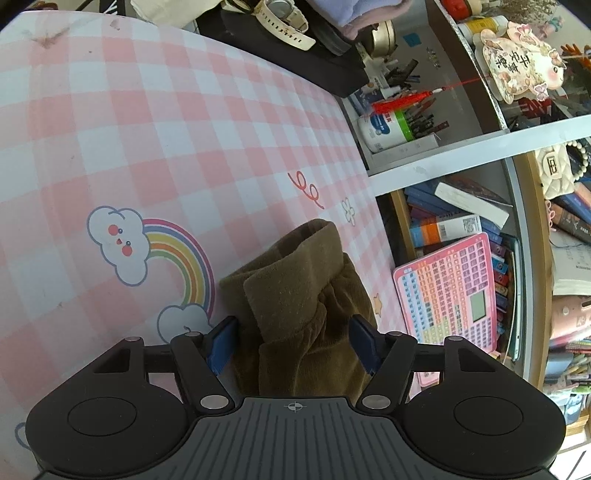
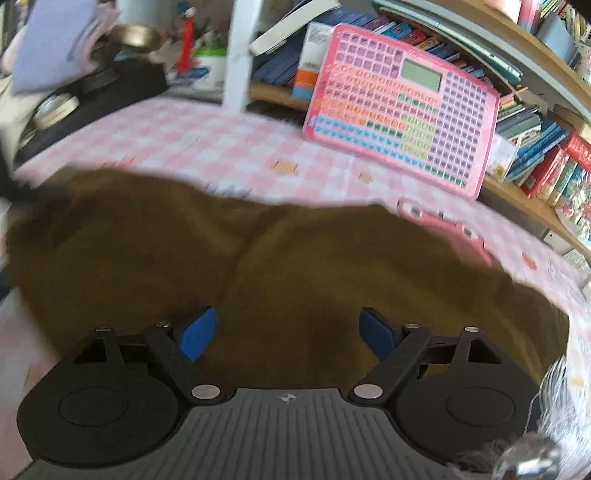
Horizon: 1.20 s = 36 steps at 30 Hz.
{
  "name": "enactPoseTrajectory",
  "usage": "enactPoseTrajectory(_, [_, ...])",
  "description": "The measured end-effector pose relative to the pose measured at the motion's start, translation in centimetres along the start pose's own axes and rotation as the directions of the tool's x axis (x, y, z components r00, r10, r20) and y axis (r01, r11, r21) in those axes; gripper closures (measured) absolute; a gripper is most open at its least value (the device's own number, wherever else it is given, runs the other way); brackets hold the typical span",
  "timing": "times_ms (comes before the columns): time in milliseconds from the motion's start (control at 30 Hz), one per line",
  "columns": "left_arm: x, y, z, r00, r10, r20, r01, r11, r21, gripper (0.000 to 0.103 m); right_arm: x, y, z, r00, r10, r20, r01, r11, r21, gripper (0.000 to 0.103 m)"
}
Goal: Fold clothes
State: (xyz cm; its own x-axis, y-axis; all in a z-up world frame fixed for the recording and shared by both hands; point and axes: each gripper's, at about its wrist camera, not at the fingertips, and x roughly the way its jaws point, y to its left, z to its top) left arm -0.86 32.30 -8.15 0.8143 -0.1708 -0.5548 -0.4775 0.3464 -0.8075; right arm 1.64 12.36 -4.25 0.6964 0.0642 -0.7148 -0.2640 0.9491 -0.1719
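A table [image 1: 155,122] under a pink-and-white checked cover fills most of both views, printed with a rainbow [image 1: 177,254] and smiling clouds. Behind it stand shelves [image 1: 461,162] crammed with books, a white jar [image 1: 388,129], pens and trinkets. A pink keypad toy [image 2: 402,118] leans against the books at the table's back edge. At the far left corner sits a dark pile with a watch [image 1: 284,18] on top.

The task's thing, a brown garment [image 1: 295,291], lies on the cover near the shelf side. In the left wrist view a bunched, cuffed end of it sits between the left gripper [image 1: 295,345] fingers; the blue pads flank the cloth with a little room, so they look released rather than clamped, though the lower part is hidden by the gripper body.

The right wrist view is blurred. There the garment spreads wide across the table under the right gripper [image 2: 288,336], whose fingers stand well apart with nothing pinched. A fuzzy grey-white edge at the lower right is cut off and unclear.
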Motion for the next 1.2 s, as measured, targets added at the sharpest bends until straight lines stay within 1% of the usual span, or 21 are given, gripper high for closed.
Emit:
enactPoseTrajectory(33, [0.1,0.0,0.0,1.000,0.004,0.002,-0.004,1.000,-0.004,0.044,-0.3,0.4,-0.6,1.000,0.007,-0.010,-0.007,1.000,-0.015,0.020])
enactPoseTrajectory(100, [0.2,0.0,0.0,1.000,0.017,0.004,-0.017,1.000,-0.003,0.058,-0.7,0.9,-1.0,1.000,-0.001,0.005,0.001,0.999,-0.044,0.020])
enactPoseTrajectory(133, [0.3,0.0,0.0,1.000,0.031,0.005,-0.031,1.000,0.003,0.062,-0.6,1.1,-0.9,1.000,-0.001,0.006,0.001,0.999,-0.053,0.020])
enactPoseTrajectory(200, [0.5,-0.1,0.0,0.998,0.055,0.005,-0.055,0.998,0.018,0.073,-0.4,1.0,-0.8,1.000,0.005,0.007,-0.005,0.999,-0.052,0.020])
enactPoseTrajectory(267, [0.6,-0.2,0.0,0.998,0.061,0.007,-0.061,0.997,0.042,0.082,-0.4,1.0,-0.8,1.000,0.007,0.010,-0.007,0.999,-0.046,0.020])
enactPoseTrajectory(300, [0.6,-0.4,-0.1,0.998,0.062,0.008,-0.063,0.996,0.056,0.085,-0.4,1.0,-0.9,1.000,0.008,0.012,-0.007,0.999,-0.046,0.020])
enactPoseTrajectory(367, [-0.1,-1.4,-0.3,0.999,0.037,0.024,-0.039,0.992,0.121,0.086,-0.5,0.8,-0.9,1.000,0.016,0.014,-0.016,0.999,-0.038,0.020])
enactPoseTrajectory(433, [-1.0,-3.2,-0.8,0.999,-0.007,0.039,-0.002,0.974,0.225,0.086,-0.7,0.3,-0.9,0.999,0.037,0.013,-0.036,0.999,-0.020,0.020])
enactPoseTrajectory(467, [-1.5,-4.2,-1.2,0.998,-0.030,0.047,0.015,0.957,0.291,0.086,-1.0,-0.2,-1.0,0.999,0.048,0.020,-0.048,0.999,0.000,0.020])
enactPoseTrajectory(533, [-2.7,-6.6,-2.4,0.996,-0.064,0.064,0.029,0.897,0.442,0.086,-1.7,-1.4,-1.1,0.997,0.063,0.042,-0.065,0.997,0.042,0.020])
enactPoseTrajectory(567, [-3.3,-7.7,-3.2,0.994,-0.081,0.070,0.034,0.859,0.511,0.086,-2.2,-2.1,-1.2,0.997,0.059,0.057,-0.062,0.996,0.061,0.020])
enactPoseTrajectory(667, [-4.6,-10.8,-6.3,0.990,-0.110,0.086,0.020,0.720,0.694,0.086,-3.6,-4.8,-1.5,0.994,0.039,0.098,-0.052,0.991,0.125,0.020])
enactPoseTrajectory(733, [-4.7,-12.7,-8.8,0.990,-0.108,0.093,-0.003,0.638,0.770,0.086,-4.4,-6.9,-1.9,0.994,0.034,0.106,-0.051,0.986,0.161,0.020])
enactPoseTrajectory(867, [-3.9,-15.6,-13.6,0.992,-0.090,0.089,-0.031,0.516,0.856,0.083,-5.9,-11.2,-3.1,0.994,0.044,0.101,-0.066,0.972,0.224,0.020])
enactPoseTrajectory(933, [-3.0,-16.5,-15.9,0.995,-0.068,0.076,-0.035,0.480,0.876,0.078,-6.4,-13.3,-3.9,0.994,0.054,0.090,-0.075,0.964,0.255,0.020])
enactPoseTrajectory(967, [-2.6,-16.9,-17.1,0.996,-0.054,0.069,-0.036,0.465,0.885,0.072,-6.6,-14.2,-4.2,0.994,0.057,0.088,-0.078,0.960,0.267,0.020])
enactPoseTrajectory(1000, [-1.9,-17.3,-18.4,0.998,-0.032,0.054,-0.034,0.451,0.892,0.057,-6.8,-15.1,-4.5,0.995,0.058,0.087,-0.080,0.957,0.279,0.020])
enactPoseTrajectory(1033, [-1.2,-17.8,-19.6,1.000,-0.001,0.028,-0.025,0.438,0.899,0.049,-6.9,-16.2,-4.9,0.995,0.060,0.083,-0.082,0.953,0.291,0.020])
enactPoseTrajectory(1067, [-0.6,-18.2,-20.8,0.999,0.035,-0.010,-0.006,0.429,0.903,0.038,-7.0,-17.2,-5.4,0.995,0.061,0.073,-0.080,0.949,0.305,0.020])
enactPoseTrajectory(1133, [0.3,-18.7,-23.1,0.990,0.100,-0.096,0.046,0.416,0.908,0.037,-6.9,-19.3,-6.4,0.997,0.062,0.047,-0.074,0.938,0.340,0.020])
enactPoseTrajectory(1200, [0.3,-18.6,-24.7,0.983,0.119,-0.140,0.078,0.416,0.906,0.036,-6.5,-21.2,-7.4,0.997,0.075,0.009,-0.072,0.918,0.389,0.020])
